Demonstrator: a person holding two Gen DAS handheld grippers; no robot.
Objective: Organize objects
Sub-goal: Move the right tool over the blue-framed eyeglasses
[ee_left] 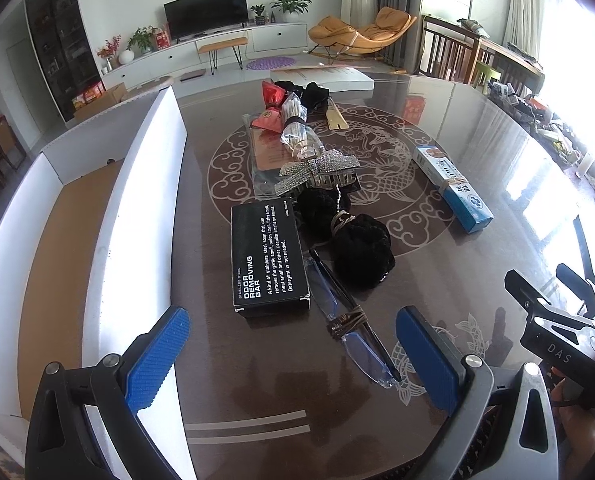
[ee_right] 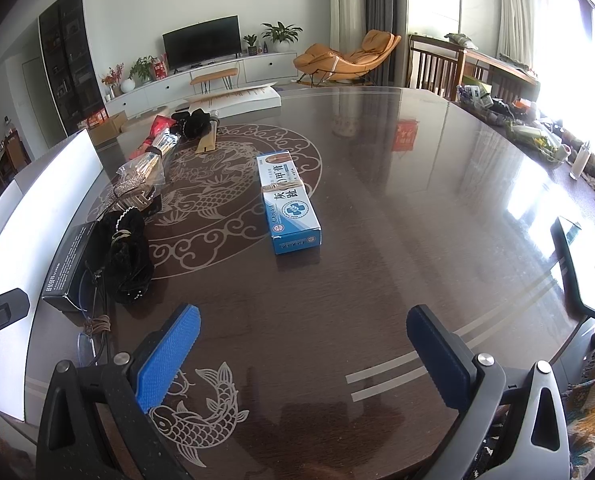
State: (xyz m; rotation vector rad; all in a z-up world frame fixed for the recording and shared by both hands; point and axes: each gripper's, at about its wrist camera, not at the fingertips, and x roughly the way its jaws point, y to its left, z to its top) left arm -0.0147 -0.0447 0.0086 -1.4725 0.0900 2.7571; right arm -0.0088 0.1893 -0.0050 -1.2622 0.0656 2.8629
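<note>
A row of objects lies on the dark table (ee_left: 437,128): a black soap box (ee_left: 267,254), black scrunchies (ee_left: 353,240), folded glasses (ee_left: 353,320), a rhinestone bow clip (ee_left: 317,172), a clear bag of sticks (ee_left: 297,128), red packets (ee_left: 271,106) and a blue-white medicine box (ee_left: 451,188). My left gripper (ee_left: 293,356) is open and empty, just before the glasses and soap box. My right gripper (ee_right: 309,356) is open and empty over bare table, with the medicine box (ee_right: 289,200) ahead. An open white cardboard box (ee_left: 97,216) stands at the left.
A flat white box (ee_left: 321,78) lies at the table's far edge. A phone (ee_right: 581,264) lies near the right edge. Clutter lines the right side by the window (ee_right: 537,132). The soap box (ee_right: 69,268), scrunchies (ee_right: 125,248) and glasses (ee_right: 95,328) sit left of the right gripper.
</note>
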